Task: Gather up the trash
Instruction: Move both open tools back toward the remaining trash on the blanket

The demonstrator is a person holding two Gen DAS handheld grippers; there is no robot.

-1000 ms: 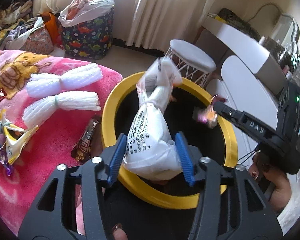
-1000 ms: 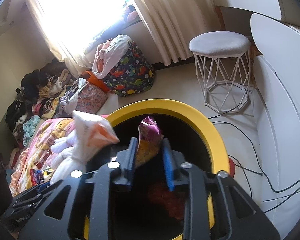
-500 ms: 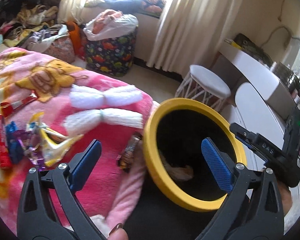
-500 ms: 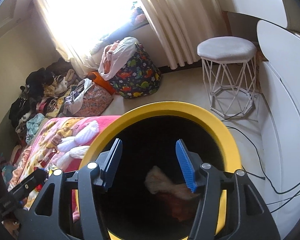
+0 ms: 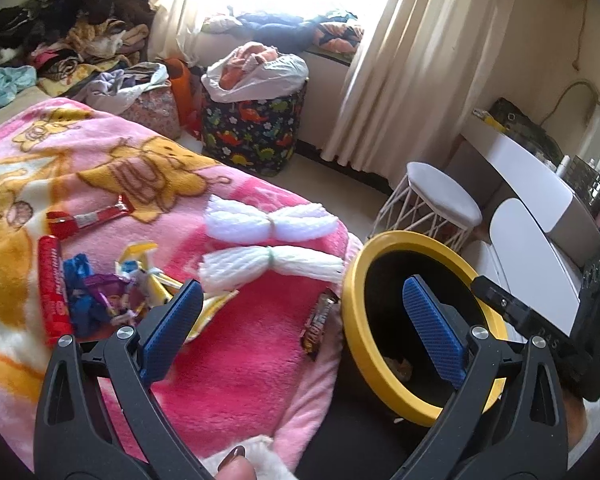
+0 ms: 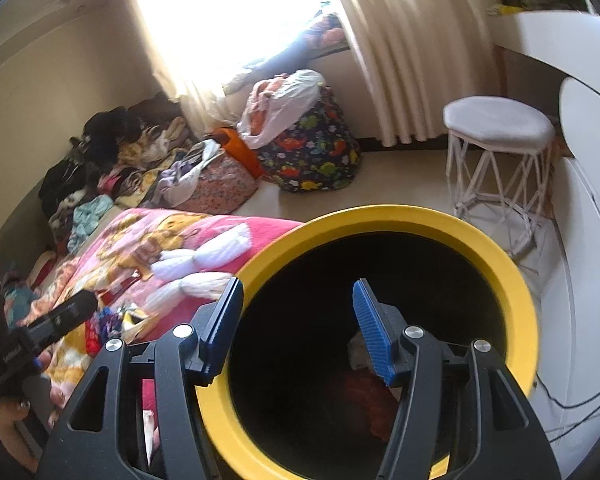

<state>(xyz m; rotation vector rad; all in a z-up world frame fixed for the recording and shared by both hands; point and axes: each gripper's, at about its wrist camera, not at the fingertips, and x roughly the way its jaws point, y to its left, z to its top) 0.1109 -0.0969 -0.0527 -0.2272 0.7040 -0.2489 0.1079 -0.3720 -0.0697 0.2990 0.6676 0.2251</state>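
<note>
Left wrist view: our left claw (image 5: 300, 322) now stands fully apart and empty. A second ago it clamped a white printed plastic bag over the round black bin with the yellow rim (image 5: 354, 328); that bag is no longer between the pads, and pale trash shows at the bin bottom. The claw has swung toward the pink cartoon-print blanket on the bed (image 5: 228, 368). Remaining trash lies there: a brown snack wrapper (image 5: 318, 320) at the blanket edge just beside the bin, two white foam net sleeves (image 5: 272, 244), a yellow foil wrapper (image 5: 152, 276), and red stick packets (image 5: 52, 288) further from the bin.

Right wrist view: our right claw (image 6: 296, 330) hangs over the bin mouth (image 6: 516, 280), jaws apart with nothing between them. The purple wrapper it held earlier is gone; crumpled pieces lie inside the bin.

We judge both drops complete. The next pick is probably the brown wrapper.
</note>
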